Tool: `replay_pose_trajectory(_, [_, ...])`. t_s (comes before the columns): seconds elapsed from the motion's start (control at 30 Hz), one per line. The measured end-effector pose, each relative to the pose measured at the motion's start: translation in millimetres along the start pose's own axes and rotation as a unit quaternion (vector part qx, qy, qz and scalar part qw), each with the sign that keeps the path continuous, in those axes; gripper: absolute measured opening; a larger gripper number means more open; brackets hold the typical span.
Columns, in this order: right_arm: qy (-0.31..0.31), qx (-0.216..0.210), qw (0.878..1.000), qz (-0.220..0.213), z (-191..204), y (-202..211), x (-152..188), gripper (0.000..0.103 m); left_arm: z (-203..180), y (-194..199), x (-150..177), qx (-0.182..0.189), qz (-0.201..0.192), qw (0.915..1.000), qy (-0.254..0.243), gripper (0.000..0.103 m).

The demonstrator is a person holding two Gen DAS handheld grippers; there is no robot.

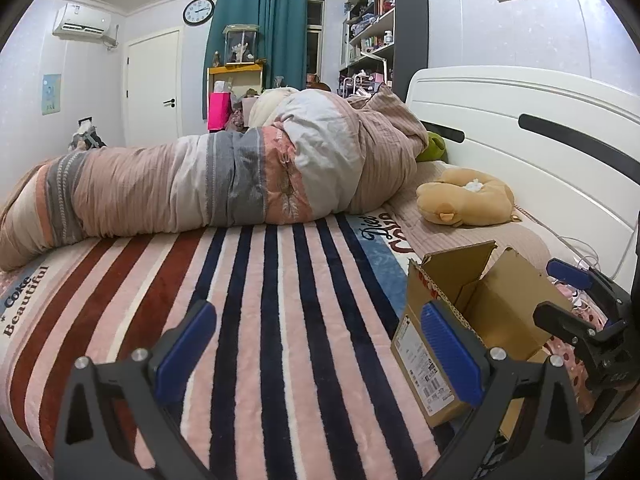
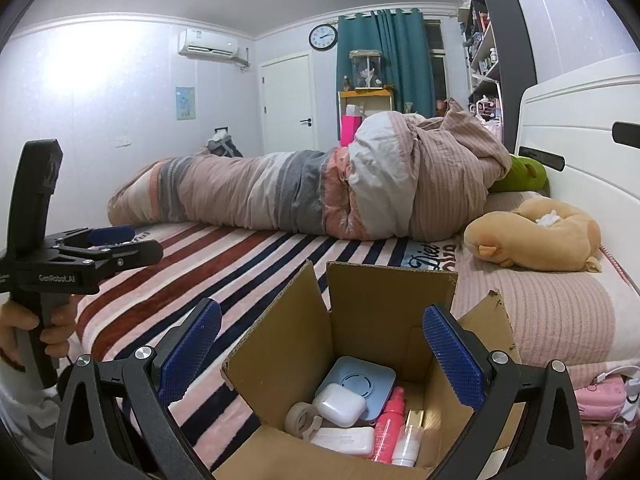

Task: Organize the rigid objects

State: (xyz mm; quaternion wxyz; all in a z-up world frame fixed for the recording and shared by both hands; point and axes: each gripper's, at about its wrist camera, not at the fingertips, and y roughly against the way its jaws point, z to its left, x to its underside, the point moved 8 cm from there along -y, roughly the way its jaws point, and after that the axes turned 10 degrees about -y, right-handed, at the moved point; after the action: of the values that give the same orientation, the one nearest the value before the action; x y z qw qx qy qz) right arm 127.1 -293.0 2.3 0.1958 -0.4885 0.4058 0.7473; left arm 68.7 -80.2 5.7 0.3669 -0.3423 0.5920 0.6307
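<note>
An open cardboard box (image 2: 372, 308) stands on the striped blanket (image 2: 248, 264); it also shows in the left wrist view (image 1: 472, 312). Inside lie a blue square case (image 2: 360, 380), a white earbud case (image 2: 339, 405), a tape roll (image 2: 302, 420), a white flat case (image 2: 344, 442), a pink spray bottle (image 2: 390, 424) and a white bottle (image 2: 408, 446). My right gripper (image 2: 322, 344) is open and empty just above the box. My left gripper (image 1: 318, 344) is open and empty over the blanket, left of the box; it also shows in the right wrist view (image 2: 120, 242).
A rolled quilt (image 2: 312, 184) lies across the bed. A tan plush toy (image 2: 536, 236) and a green plush (image 2: 524, 174) sit by the white headboard (image 2: 580, 140). Pink items and cables (image 2: 604, 396) lie right of the box.
</note>
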Motion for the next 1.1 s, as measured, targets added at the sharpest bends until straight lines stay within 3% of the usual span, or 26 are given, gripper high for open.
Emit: replay_pose_trajectory(1.1, [0.002, -0.006, 1.000, 0.003, 9.1, -1.5, 3.3, 0.102, 7.0, 2.2, 1.9, -0.028, 0.000, 0.9996, -0.008, 0.102])
